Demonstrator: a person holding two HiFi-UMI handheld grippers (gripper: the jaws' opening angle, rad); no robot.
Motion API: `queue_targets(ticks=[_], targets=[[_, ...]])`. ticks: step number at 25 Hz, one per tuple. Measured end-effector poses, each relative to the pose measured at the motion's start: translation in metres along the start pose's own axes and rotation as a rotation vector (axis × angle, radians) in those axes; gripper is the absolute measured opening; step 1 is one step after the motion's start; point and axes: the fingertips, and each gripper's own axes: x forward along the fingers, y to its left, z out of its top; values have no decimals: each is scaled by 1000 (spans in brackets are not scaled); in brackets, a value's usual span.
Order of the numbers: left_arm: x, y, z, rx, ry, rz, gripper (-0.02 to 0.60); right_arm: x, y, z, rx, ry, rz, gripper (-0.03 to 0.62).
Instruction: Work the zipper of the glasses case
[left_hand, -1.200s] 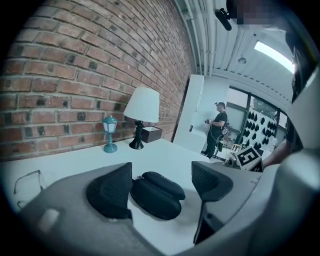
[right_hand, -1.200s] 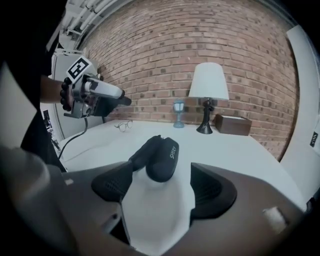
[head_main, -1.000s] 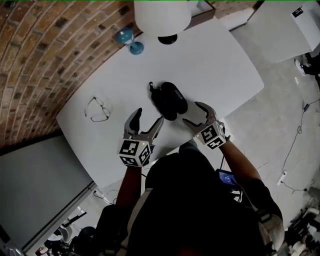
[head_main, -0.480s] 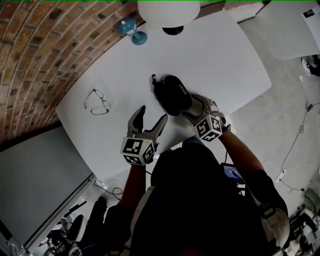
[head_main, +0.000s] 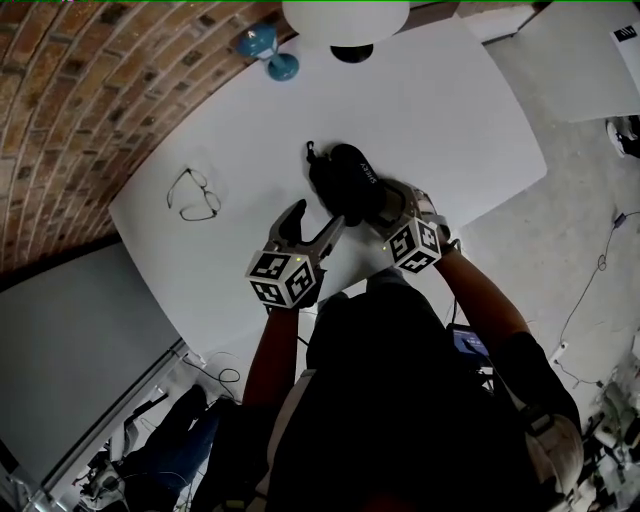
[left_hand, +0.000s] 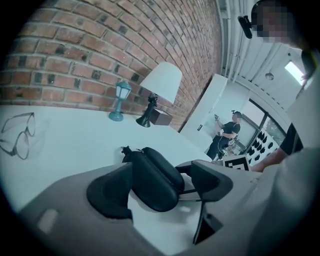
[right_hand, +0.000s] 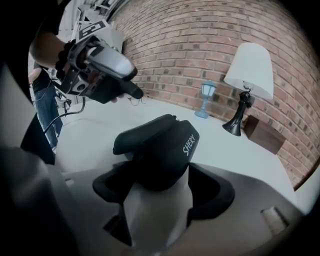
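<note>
The black oval glasses case (head_main: 343, 183) lies on the white table (head_main: 440, 110), with its zipper pull (head_main: 308, 150) at the far end. My right gripper (head_main: 385, 207) holds the case's near right end. Its jaws are closing and both pads touch the sides of the case (right_hand: 160, 150). My left gripper (head_main: 317, 216) stands open just left of that end. In the left gripper view the case (left_hand: 155, 177) lies between the pads, close to the left one and clear of the right one.
Folded spectacles (head_main: 195, 195) lie on the table's left part. A white-shaded lamp (head_main: 345, 20) and a small blue lantern (head_main: 265, 52) stand at the far edge by the brick wall. A brown box (right_hand: 265, 132) sits behind the lamp. A person (left_hand: 227, 132) stands far off.
The right gripper has moved forward onto the case's near end. The left gripper has swung right and forward until its fingers reach the case.
</note>
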Motion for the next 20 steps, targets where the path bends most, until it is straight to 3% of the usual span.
queue_targets(ticks=[6,11,15,20], targets=[[21,13,-15,28,77,12,373,0,0,2,24,-1,22,331],[41,20,-26,-75,102,5,373,-1,1,3,42,1,52,328],[51,24,-28,-173,73,15,364,-4,4,7,110,-17,90,327],[54,27,-25,-180,63,16,348,-11,-1,25,196,-93,118,324]])
